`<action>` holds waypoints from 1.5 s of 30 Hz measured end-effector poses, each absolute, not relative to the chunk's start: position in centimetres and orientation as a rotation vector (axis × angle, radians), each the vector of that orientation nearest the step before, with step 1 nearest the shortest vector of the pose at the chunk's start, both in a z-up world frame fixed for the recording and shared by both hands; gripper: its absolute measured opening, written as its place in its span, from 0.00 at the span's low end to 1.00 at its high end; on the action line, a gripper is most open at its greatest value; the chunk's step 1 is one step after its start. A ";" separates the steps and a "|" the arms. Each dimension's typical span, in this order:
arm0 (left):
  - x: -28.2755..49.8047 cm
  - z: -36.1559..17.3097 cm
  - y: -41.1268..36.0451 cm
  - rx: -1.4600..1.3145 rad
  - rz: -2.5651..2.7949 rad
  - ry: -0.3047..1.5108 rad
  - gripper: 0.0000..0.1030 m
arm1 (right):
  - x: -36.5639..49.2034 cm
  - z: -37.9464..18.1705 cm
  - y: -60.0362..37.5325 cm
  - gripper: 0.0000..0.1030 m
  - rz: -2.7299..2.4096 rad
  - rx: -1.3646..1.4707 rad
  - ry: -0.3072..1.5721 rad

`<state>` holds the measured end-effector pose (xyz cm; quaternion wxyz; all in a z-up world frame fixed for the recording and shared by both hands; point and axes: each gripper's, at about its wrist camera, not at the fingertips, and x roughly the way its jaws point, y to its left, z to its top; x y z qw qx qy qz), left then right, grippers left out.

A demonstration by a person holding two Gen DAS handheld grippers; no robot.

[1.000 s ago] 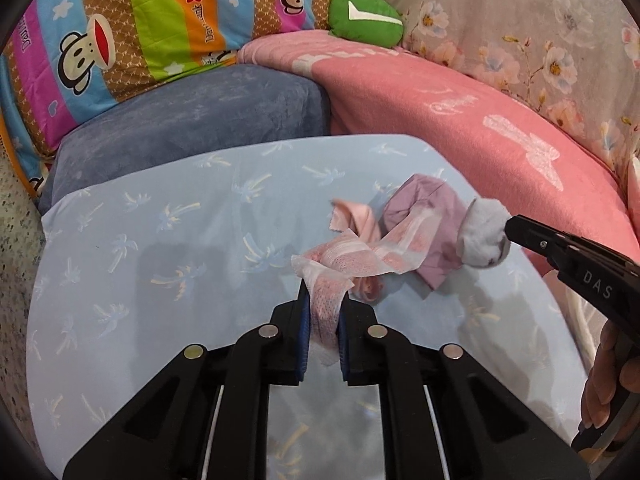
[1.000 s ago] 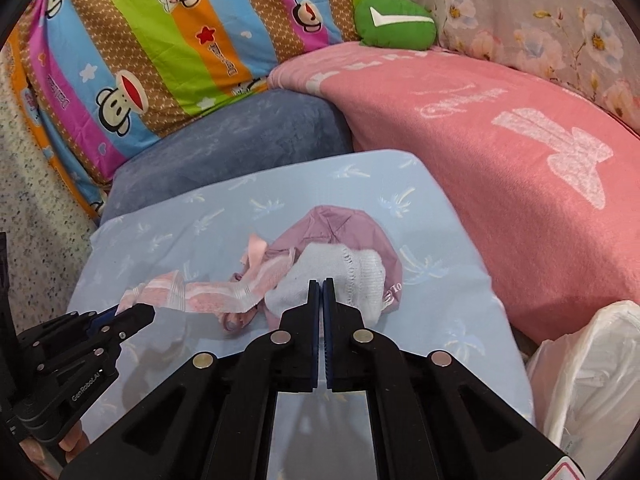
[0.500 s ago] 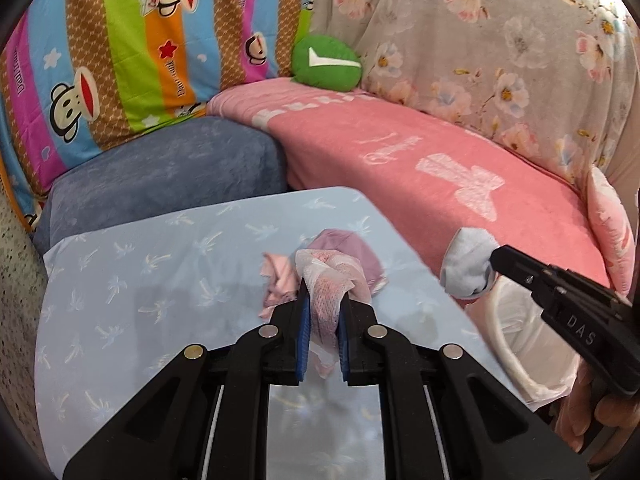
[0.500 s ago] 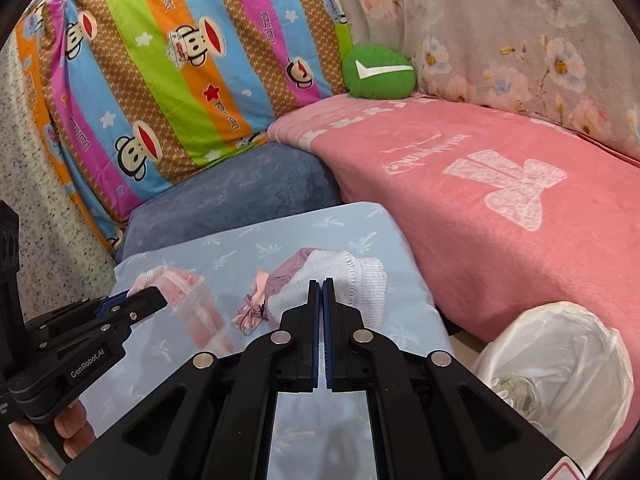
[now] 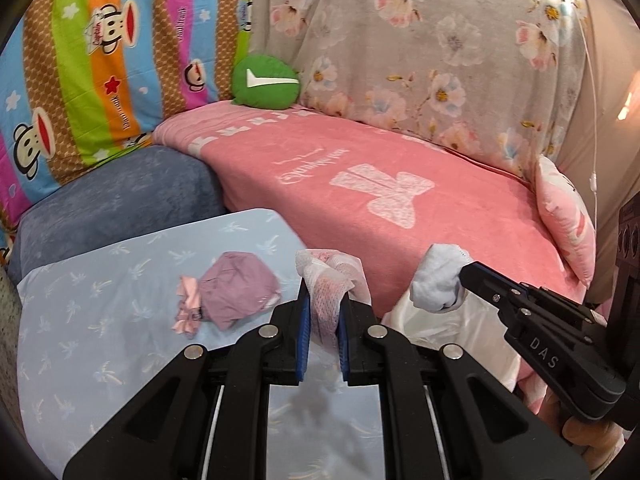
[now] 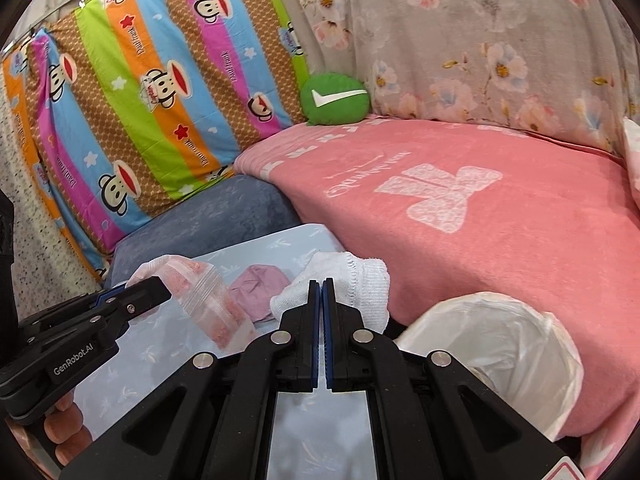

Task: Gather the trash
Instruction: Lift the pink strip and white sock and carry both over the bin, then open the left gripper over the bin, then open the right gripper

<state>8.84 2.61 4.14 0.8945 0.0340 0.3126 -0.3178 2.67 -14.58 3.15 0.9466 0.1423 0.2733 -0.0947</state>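
Left wrist view: left gripper (image 5: 323,312) clenched on pink plastic wrapper (image 5: 329,280). Right gripper (image 6: 322,300) pinches white sock (image 6: 356,280), near white-lined trash bin (image 6: 532,344). Purple cloth (image 5: 236,286) lies near far right corner of blue table (image 5: 100,320). Pink sofa (image 5: 400,192) beyond.

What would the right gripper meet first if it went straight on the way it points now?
Probably the pink blanket on the sofa. The right gripper, shut on the white sock, aims past the table corner; the lined bin lies lower right. Depth is unclear.
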 end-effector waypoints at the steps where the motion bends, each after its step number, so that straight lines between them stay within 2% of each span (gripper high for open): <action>1: 8.6 4.2 2.1 0.073 -0.668 0.647 0.11 | 2.2 3.2 -15.1 0.02 -0.201 0.294 0.554; 13: 5.5 5.1 -4.0 0.133 -0.763 0.643 0.11 | -2.9 2.3 -20.8 0.02 -0.287 0.356 0.548; 27: 4.5 3.6 -10.2 0.169 -0.839 0.707 0.14 | -5.4 1.0 -25.5 0.02 -0.350 0.409 0.548; 29: 4.6 3.4 -10.9 0.165 -0.846 0.721 0.21 | -5.6 0.8 -25.9 0.02 -0.355 0.415 0.551; 31: 4.6 3.3 -11.3 0.162 -0.833 0.718 0.42 | -5.7 0.6 -26.2 0.02 -0.359 0.419 0.554; 33: 4.6 3.4 -11.4 0.153 -0.819 0.706 0.54 | -5.7 0.5 -26.5 0.02 -0.361 0.422 0.555; 45: 4.4 3.0 -11.3 0.184 -0.768 0.679 0.55 | -5.2 0.2 -26.4 0.02 -0.351 0.424 0.554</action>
